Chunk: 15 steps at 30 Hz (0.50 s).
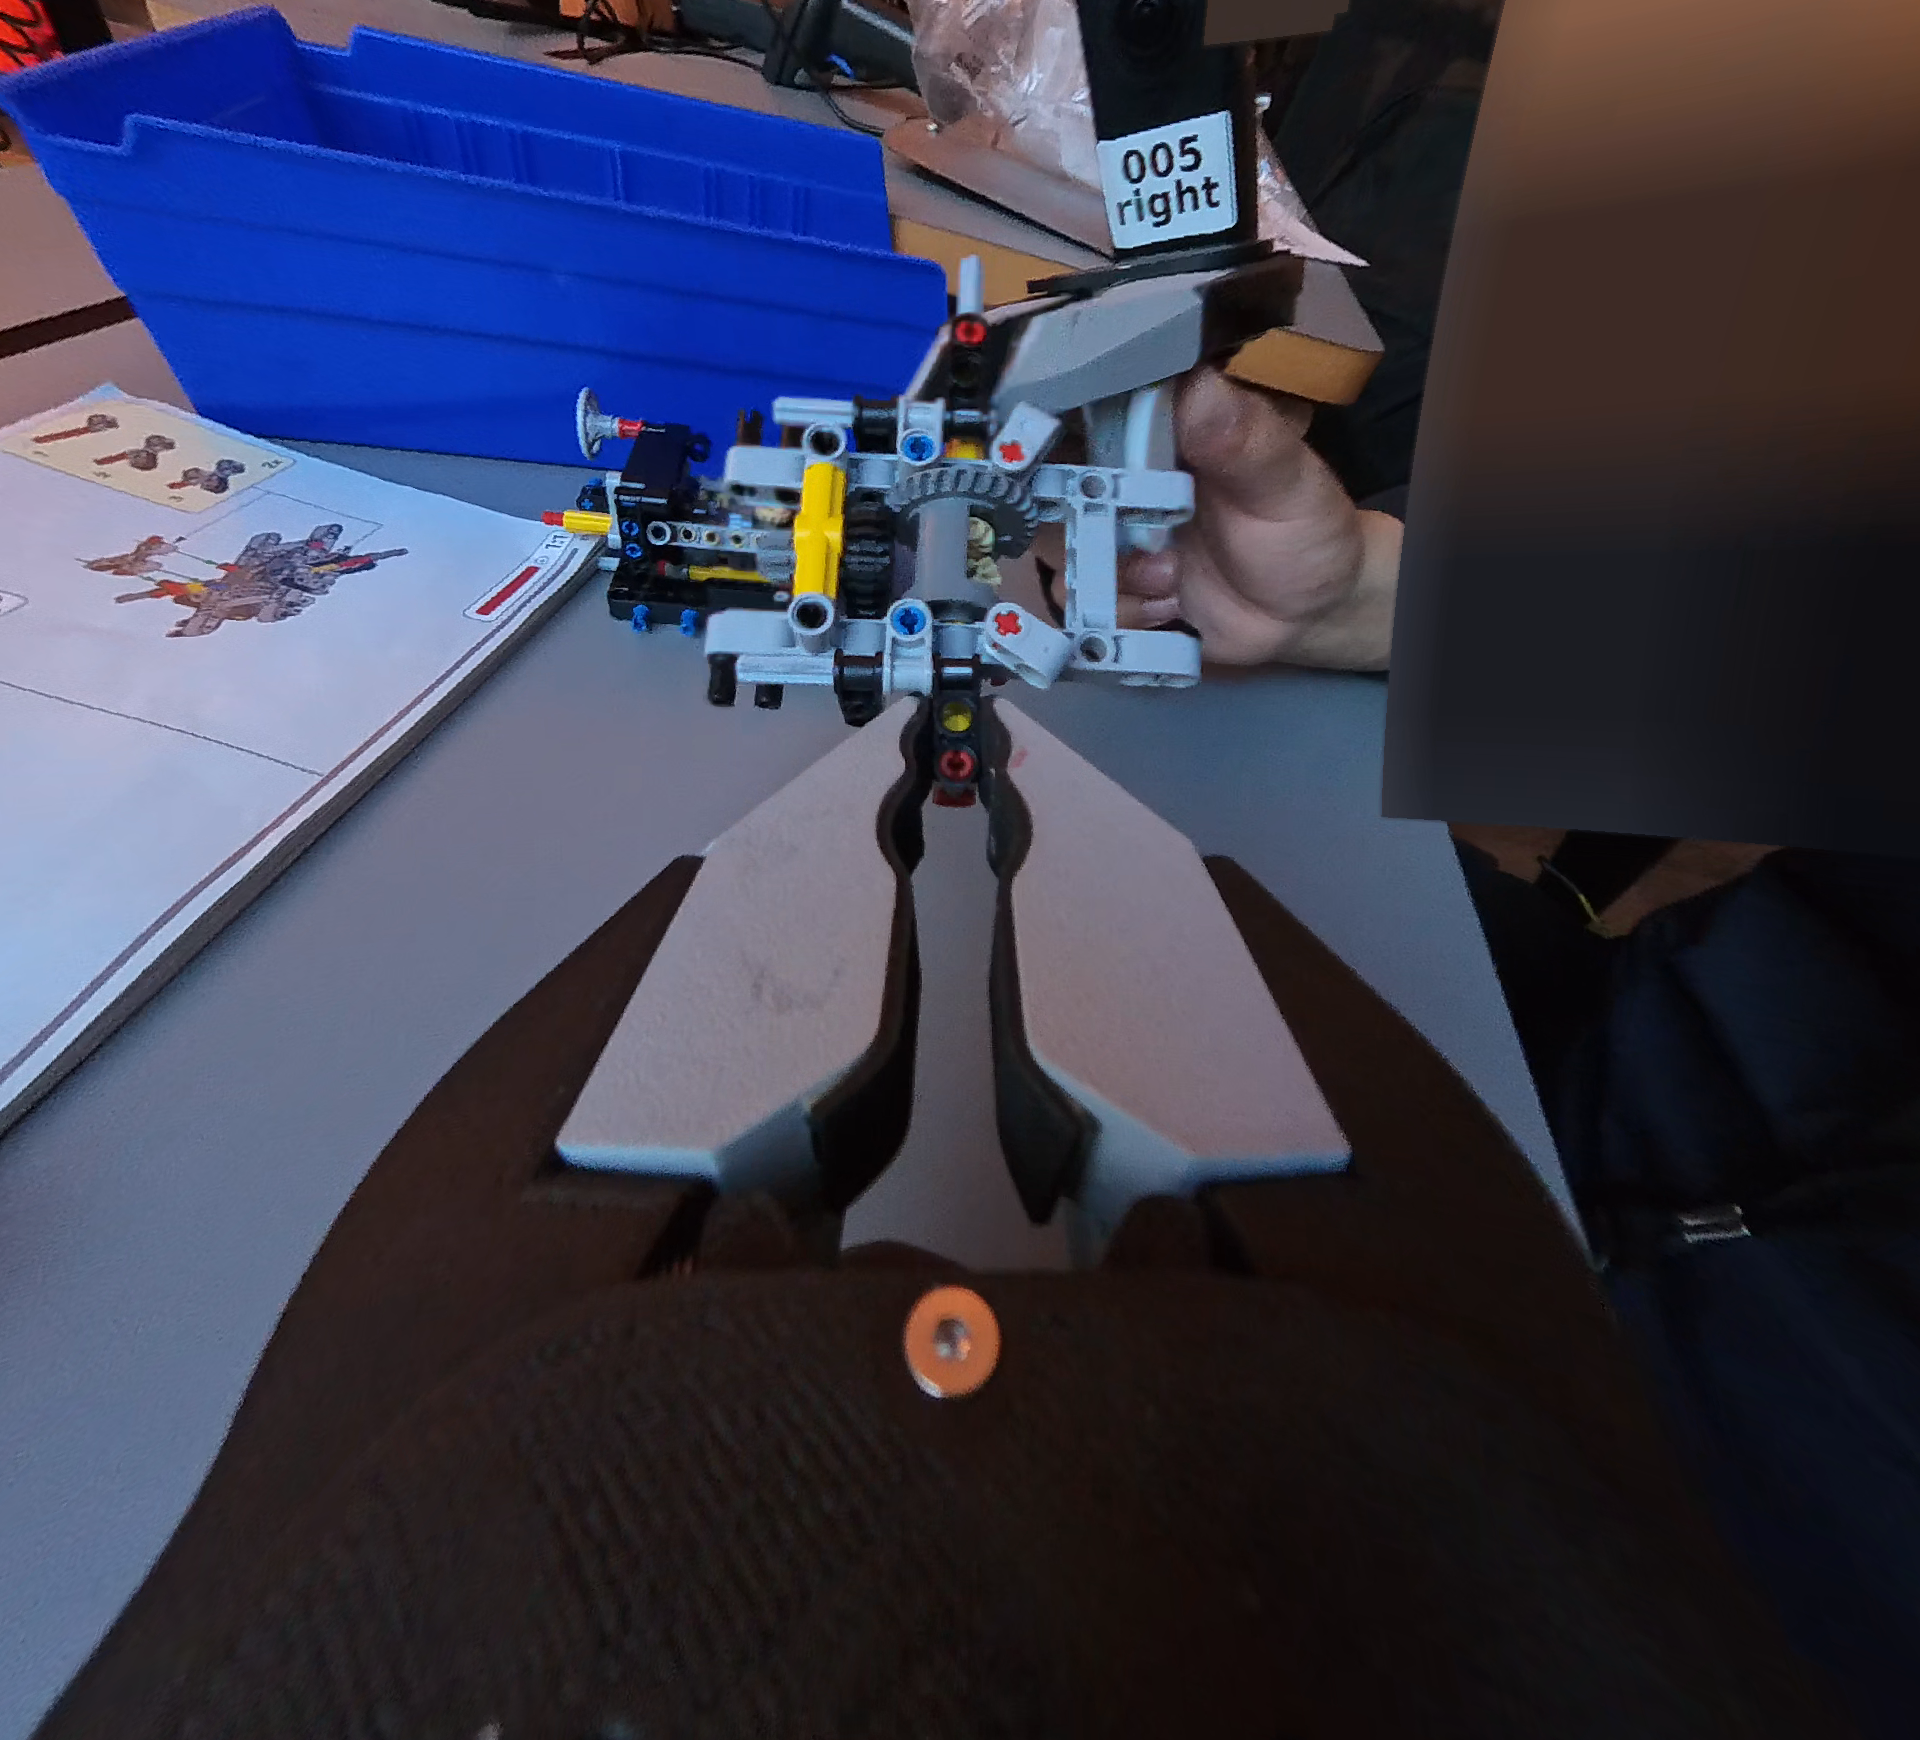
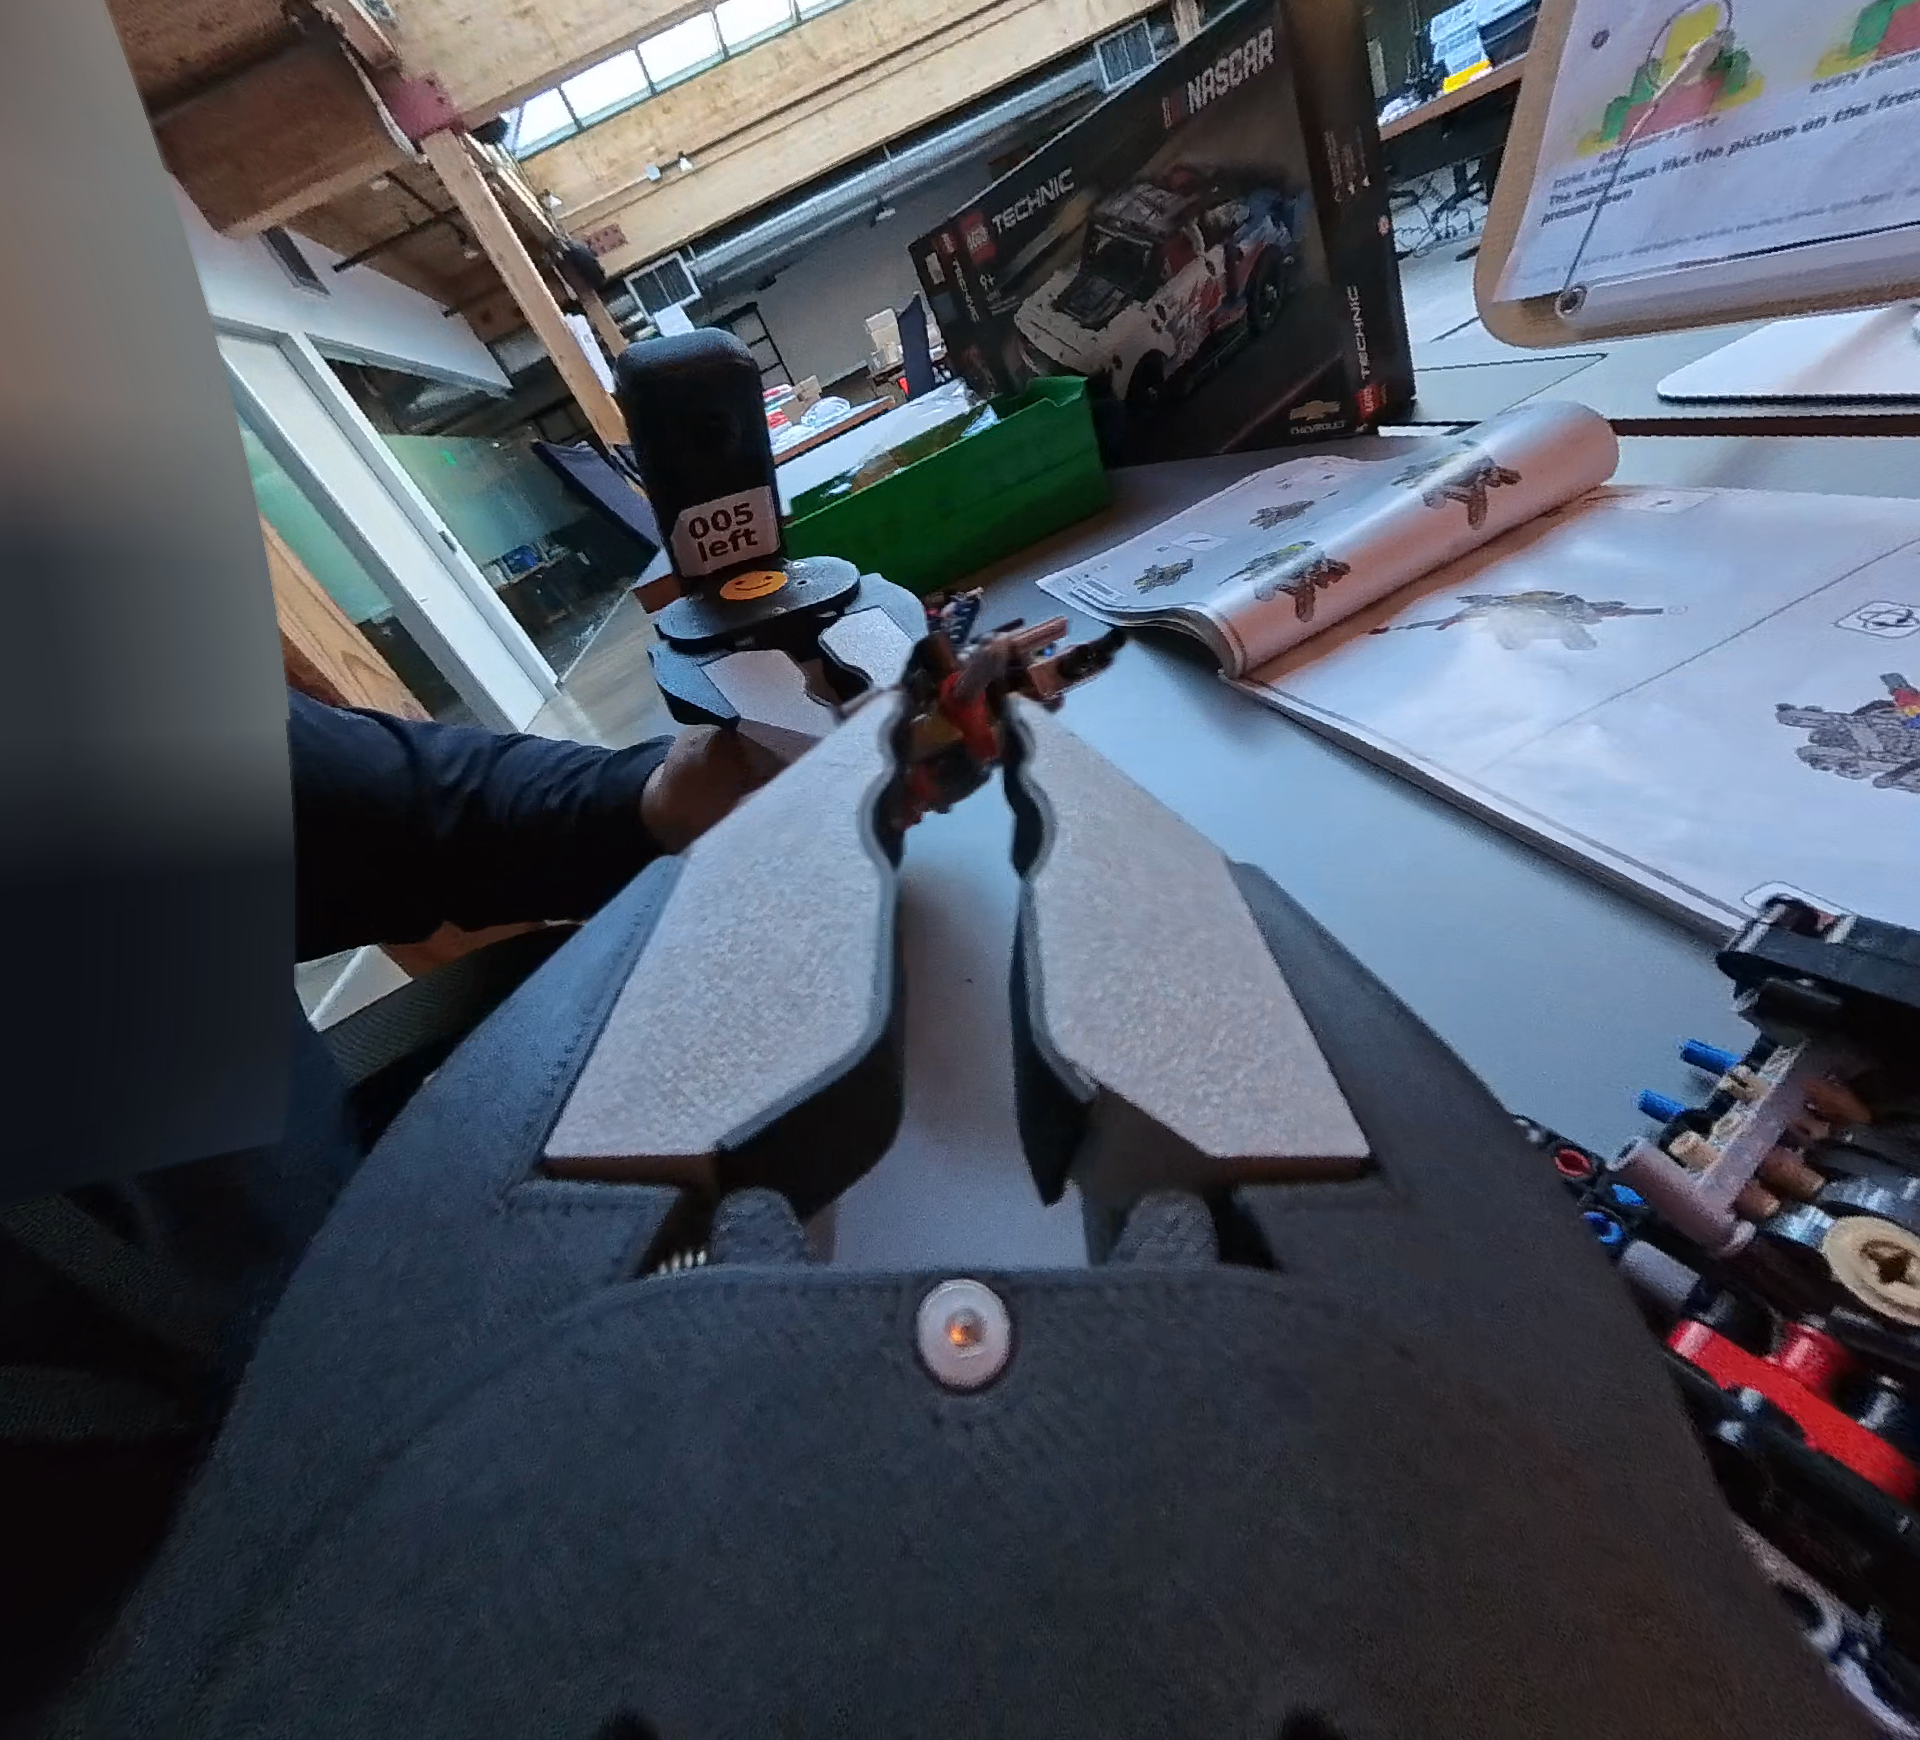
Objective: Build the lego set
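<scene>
1. Left gripper (image 1: 954, 760) level above the table (image 1: 520, 911), clenched on black stub under a grey toy-brick assembly (image 1: 935, 547).
2. Right gripper (image 2: 961, 734) opposite, clamping same assembly's top; hand (image 1: 1278, 537) on grip.
3. White labels on both cameras, printed box (image 2: 1174, 236) beyond; writing not transcribed.

Brick assembly (image 1: 935, 547) between both claws (above table (image 1: 520, 859)); booklet (image 1: 208, 651) left, bin (image 1: 468, 236) behind.

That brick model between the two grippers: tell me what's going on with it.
A person holds a gripper in each hand over a grey table. The left gripper is shut on a black stub at one end of the grey brick assembly; the right gripper grips the opposite end. An open instruction booklet and a blue bin lie alongside.
</scene>
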Tool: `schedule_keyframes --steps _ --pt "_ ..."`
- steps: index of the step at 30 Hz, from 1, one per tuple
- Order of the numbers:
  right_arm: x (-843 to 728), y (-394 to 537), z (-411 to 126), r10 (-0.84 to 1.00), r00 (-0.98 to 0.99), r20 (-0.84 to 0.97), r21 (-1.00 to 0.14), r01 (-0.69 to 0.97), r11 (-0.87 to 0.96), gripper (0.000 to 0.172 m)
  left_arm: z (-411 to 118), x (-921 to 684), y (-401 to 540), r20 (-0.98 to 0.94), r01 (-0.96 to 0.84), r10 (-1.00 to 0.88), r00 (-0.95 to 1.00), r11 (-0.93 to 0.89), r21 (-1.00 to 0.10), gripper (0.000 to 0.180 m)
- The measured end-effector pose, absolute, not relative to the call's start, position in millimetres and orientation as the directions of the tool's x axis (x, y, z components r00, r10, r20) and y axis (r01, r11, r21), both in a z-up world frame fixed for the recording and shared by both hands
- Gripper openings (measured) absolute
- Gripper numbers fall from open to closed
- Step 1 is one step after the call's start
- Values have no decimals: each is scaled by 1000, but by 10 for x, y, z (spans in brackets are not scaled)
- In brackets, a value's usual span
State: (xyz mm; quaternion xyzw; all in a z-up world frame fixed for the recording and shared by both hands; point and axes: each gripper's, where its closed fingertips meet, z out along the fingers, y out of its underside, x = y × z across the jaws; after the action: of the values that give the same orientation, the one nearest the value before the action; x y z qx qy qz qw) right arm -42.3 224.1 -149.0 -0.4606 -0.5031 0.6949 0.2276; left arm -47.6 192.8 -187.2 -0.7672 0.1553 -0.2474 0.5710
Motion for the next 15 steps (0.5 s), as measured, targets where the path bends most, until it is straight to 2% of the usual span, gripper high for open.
schedule_keyframes --steps 15 --pt "-414 2219 -1505 801 -485 -350 -936 145 -321 8 -1830 -428 1898 337 164 -545 767 -342 -925 4"
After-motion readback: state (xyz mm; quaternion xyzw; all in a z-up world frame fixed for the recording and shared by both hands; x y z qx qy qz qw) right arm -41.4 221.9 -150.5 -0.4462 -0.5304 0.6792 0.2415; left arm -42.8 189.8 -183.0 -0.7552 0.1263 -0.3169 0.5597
